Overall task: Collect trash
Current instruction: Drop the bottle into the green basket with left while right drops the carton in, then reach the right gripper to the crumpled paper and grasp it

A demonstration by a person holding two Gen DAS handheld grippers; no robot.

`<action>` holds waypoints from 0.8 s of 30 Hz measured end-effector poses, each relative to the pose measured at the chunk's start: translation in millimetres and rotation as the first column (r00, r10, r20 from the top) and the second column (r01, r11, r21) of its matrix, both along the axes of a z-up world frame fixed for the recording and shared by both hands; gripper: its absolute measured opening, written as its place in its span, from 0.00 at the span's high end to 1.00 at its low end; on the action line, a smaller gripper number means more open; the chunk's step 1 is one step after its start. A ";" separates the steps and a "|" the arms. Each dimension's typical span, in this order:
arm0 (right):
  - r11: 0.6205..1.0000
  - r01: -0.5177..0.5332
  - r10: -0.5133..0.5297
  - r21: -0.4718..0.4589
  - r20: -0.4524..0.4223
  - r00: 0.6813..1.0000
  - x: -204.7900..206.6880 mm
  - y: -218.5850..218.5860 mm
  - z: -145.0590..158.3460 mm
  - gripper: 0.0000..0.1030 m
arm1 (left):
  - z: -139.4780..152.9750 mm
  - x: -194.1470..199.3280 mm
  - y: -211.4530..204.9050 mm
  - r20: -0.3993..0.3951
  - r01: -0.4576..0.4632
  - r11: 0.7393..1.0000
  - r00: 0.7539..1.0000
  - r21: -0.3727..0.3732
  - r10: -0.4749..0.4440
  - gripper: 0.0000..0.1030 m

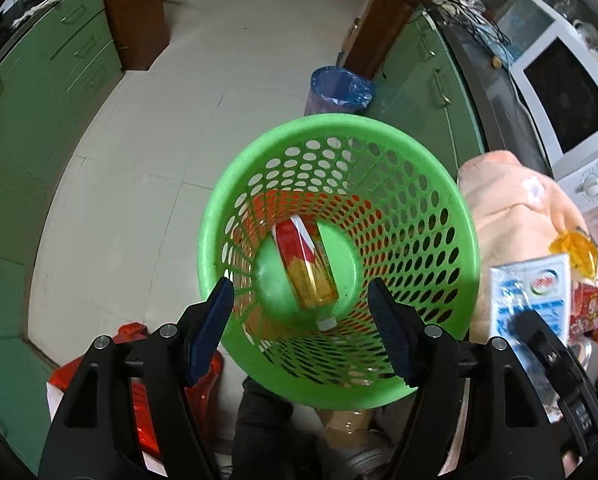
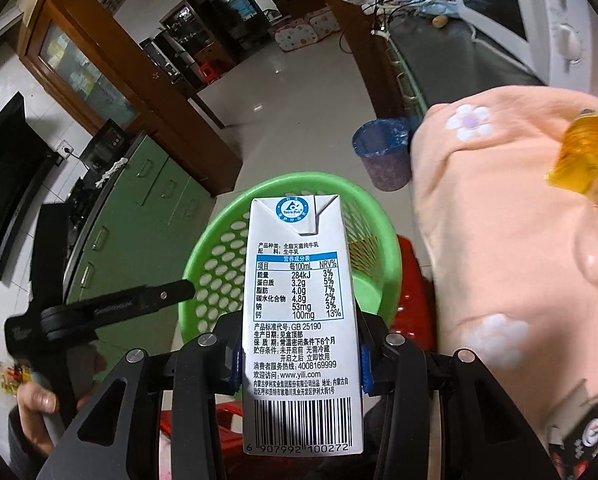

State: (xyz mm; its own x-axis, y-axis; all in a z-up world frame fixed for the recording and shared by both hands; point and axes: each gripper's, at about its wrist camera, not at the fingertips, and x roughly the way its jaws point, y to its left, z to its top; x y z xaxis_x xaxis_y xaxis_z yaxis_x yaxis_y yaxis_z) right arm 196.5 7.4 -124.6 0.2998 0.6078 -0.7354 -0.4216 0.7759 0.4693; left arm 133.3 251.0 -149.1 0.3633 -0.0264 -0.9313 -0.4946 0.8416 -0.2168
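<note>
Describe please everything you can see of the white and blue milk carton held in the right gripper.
The white and blue rectangular milk carton looks like coated paperboard. Its printed face shows a round blue logo, a nutrition table, Chinese text and a barcode at the near end. A folded flap lies flat at its far end. It seems undamaged; whether it is empty cannot be told. The right gripper is shut on its two narrow sides, blue pads pressing it. It points forward and down, towards the green perforated plastic basket, not yet inside it.

open tongs point(image 1: 301, 322), green basket point(image 1: 235, 208), bottle point(image 1: 307, 268) inside
</note>
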 end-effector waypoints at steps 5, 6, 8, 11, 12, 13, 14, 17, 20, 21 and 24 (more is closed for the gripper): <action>1.000 -0.003 0.004 0.027 -0.039 0.999 5.3 7.6 -6.9 0.56 | 13.3 -9.4 1.3 0.032 -0.014 1.000 0.999 0.022 0.013 0.28; 0.999 0.000 0.002 0.043 -0.048 0.999 5.9 5.7 -8.0 0.53 | 17.0 -11.0 0.3 0.039 -0.013 1.000 0.999 0.026 0.012 0.27; 0.998 0.000 0.003 0.062 -0.050 0.999 6.1 5.8 -7.0 0.39 | 22.6 -13.6 0.0 0.052 -0.008 1.000 0.999 0.026 0.007 0.26; 0.998 -0.004 0.007 0.066 -0.036 0.999 3.3 5.7 -1.4 0.39 | 32.0 -15.6 -3.7 0.069 -0.007 0.999 0.998 0.040 0.004 0.24; 0.998 -0.006 0.008 0.065 -0.030 1.000 1.6 5.0 1.2 0.39 | 34.7 -16.2 -4.7 0.075 -0.005 0.999 0.997 0.040 0.002 0.23; 0.998 -0.006 0.007 0.063 -0.022 1.000 -0.3 3.1 4.0 0.39 | 36.8 -16.9 -6.2 0.079 -0.001 0.999 0.997 0.038 -0.002 0.23; 0.998 -0.004 0.004 0.061 -0.013 1.000 -2.5 -1.1 6.7 0.38 | 38.8 -17.1 -8.2 0.083 0.004 0.999 0.997 0.035 -0.007 0.23; 0.998 0.014 -0.015 0.054 0.015 1.000 -9.6 -15.2 14.5 0.33 | 44.6 -18.7 -16.9 0.094 0.024 0.999 0.995 0.034 -0.028 0.23; 0.998 0.044 -0.046 0.047 0.041 0.998 -21.1 -40.3 22.4 0.32 | 49.3 -19.1 -30.4 0.105 0.054 0.998 0.993 0.037 -0.058 0.22; 0.998 0.057 -0.059 0.039 0.048 0.997 -24.4 -50.3 24.4 0.32 | 49.1 -18.3 -35.2 0.106 0.063 0.997 0.992 0.036 -0.066 0.21; 0.994 0.105 -0.105 0.003 0.085 0.991 -37.4 -84.7 32.0 0.24 | 51.5 -17.5 -54.6 0.110 0.101 0.994 0.988 0.036 -0.105 0.21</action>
State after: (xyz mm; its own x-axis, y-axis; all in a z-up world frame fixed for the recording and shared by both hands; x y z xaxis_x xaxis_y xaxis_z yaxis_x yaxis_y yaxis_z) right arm 159.2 -77.4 -92.7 0.4230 0.5687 -0.7054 -0.3761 0.8185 0.4344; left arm 115.8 196.4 -97.6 0.4618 -0.0419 -0.8860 -0.3792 0.8937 -0.2399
